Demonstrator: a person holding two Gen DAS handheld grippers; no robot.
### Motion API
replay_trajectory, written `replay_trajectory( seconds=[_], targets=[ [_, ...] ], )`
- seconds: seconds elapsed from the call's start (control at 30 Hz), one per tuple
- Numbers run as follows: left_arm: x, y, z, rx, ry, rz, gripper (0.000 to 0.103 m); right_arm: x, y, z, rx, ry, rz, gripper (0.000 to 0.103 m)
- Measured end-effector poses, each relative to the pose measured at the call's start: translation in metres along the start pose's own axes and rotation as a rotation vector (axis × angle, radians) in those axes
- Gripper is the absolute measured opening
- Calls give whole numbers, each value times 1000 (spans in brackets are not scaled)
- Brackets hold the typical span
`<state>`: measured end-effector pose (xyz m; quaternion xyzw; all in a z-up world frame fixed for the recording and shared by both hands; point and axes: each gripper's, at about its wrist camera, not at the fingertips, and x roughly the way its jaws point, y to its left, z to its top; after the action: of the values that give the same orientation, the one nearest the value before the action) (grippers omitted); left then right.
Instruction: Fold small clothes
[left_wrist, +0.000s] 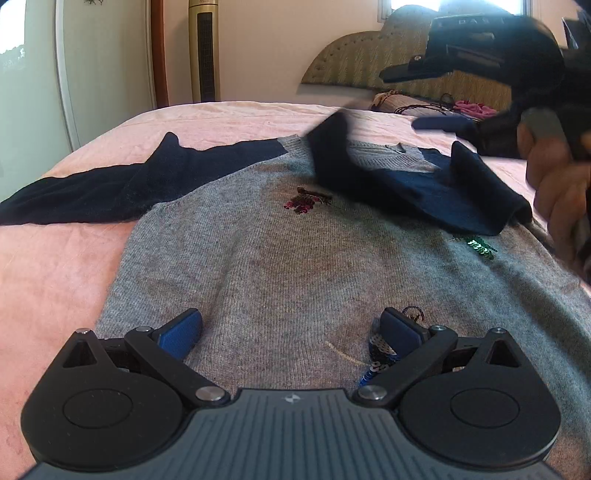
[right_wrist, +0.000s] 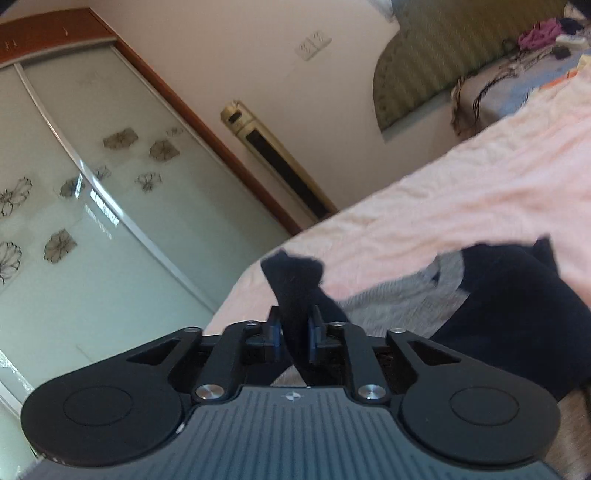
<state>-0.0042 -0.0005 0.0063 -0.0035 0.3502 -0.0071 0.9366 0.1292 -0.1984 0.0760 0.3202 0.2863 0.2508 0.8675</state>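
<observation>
Closest in, the left claw (left_wrist: 291, 328) hangs wide open, empty, over the grey sweater (left_wrist: 258, 266) spread on the pink bed (left_wrist: 55, 266). Soft, limp knit, probably light: best pinched at cuffs or hem. Farther off, the right claw (right_wrist: 293, 338) is clamped on the navy sleeve (right_wrist: 295, 280), lifting it.

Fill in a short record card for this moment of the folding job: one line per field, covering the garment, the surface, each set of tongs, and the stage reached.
Garment: grey sweater with navy sleeves and sequin patches, lying flat, front up
Surface: pink bedspread
Left tongs: open, over the lower part of the sweater, holding nothing
Right tongs: shut on the right sleeve, its cuff lifted
Left sleeve: spread out sideways on the bedspread, not yet folded
Stage: right sleeve lifted over the chest, first fold
</observation>
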Motion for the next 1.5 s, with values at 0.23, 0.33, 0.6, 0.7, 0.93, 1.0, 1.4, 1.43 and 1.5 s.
replay_trajectory(
  seconds=[0.23, 0.33, 0.6, 0.7, 0.93, 1.0, 1.4, 1.43, 1.5],
  targets=[
    [0, 1, -1, -2, -2, -23, 103, -59, -14, -58, -4, -7, -68, 59],
    [-10, 16, 13, -109, -4, -164, 103, -77, -37, -79, -14, 22, -102, 67],
    [63, 57, 91, -367, 73, -245, 98, -86, -37, -89, -25, 7, -42, 93],
    [92, 57, 94, -410, 156, -322, 65, -86, -38, -87, -4, 7, -28, 93],
    [109, 49, 104, -391, 180, -220, 8, -85, -39, -88, 4, 7, -17, 94],
    [97, 49, 108, -368, 144, -203, 6, -85, -40, -88, 6, 6, -16, 94],
    [67, 80, 88, -222, 105, -84, 10, -85, -36, -89, -20, 15, -37, 95],
    [56, 82, 85, -222, 70, -76, 12, -88, -31, -87, -35, 17, -46, 95],
    [32, 82, 83, -188, -20, -38, 12, -96, -19, -78, -77, -11, -27, 95]
  ],
)
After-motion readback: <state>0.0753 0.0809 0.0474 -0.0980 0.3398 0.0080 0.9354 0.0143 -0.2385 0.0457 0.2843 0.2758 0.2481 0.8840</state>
